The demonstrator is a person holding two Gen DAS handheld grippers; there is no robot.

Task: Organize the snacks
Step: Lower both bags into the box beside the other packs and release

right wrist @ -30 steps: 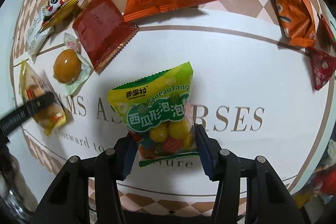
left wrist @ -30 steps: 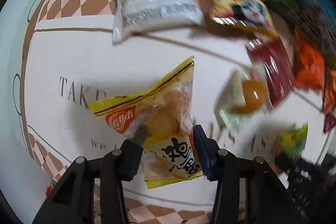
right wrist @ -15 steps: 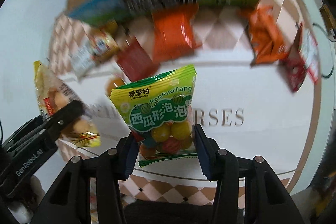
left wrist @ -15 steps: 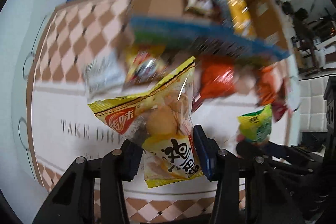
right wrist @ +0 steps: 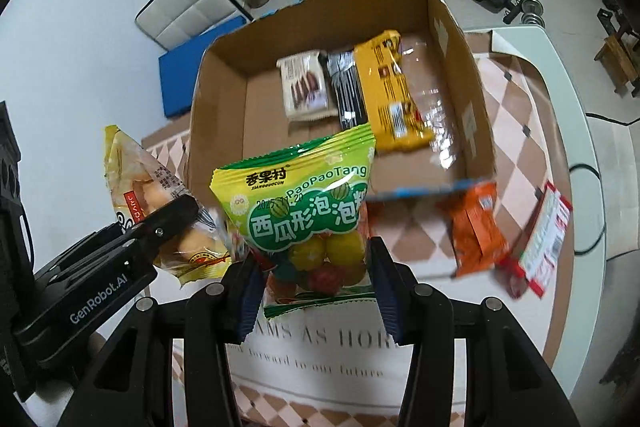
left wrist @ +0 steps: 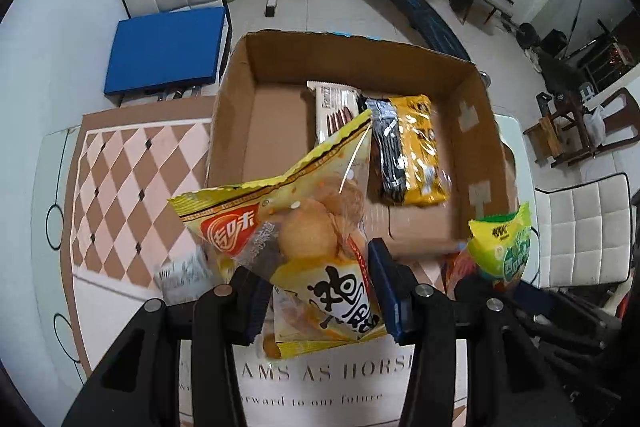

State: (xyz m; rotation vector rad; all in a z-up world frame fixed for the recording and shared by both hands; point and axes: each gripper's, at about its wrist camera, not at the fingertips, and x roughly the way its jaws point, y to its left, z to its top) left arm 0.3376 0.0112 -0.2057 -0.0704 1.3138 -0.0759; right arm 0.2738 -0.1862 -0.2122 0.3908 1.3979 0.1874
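My left gripper (left wrist: pixel 320 291) is shut on a yellow snack bag (left wrist: pixel 296 223) and holds it in the air before the open cardboard box (left wrist: pixel 236 99). My right gripper (right wrist: pixel 312 279) is shut on a green candy bag (right wrist: pixel 304 203), raised in front of the same box (right wrist: pixel 216 99). In the box lie a white biscuit pack (left wrist: pixel 334 107), a black pack and a yellow pack (left wrist: pixel 416 147). The yellow bag also shows at the left in the right wrist view (right wrist: pixel 148 195), and the green bag at the right in the left wrist view (left wrist: pixel 504 243).
An orange packet (right wrist: pixel 476 227) and a red-and-white packet (right wrist: pixel 544 231) lie on the checked tablecloth (left wrist: pixel 120 179) right of the box. A white packet (left wrist: pixel 184 275) lies at the left. Chairs and gym gear stand beyond the table.
Both grippers have lifted their bags off the table and tilted up towards the box. The box interior has come into full view; the table snacks have dropped out of sight.
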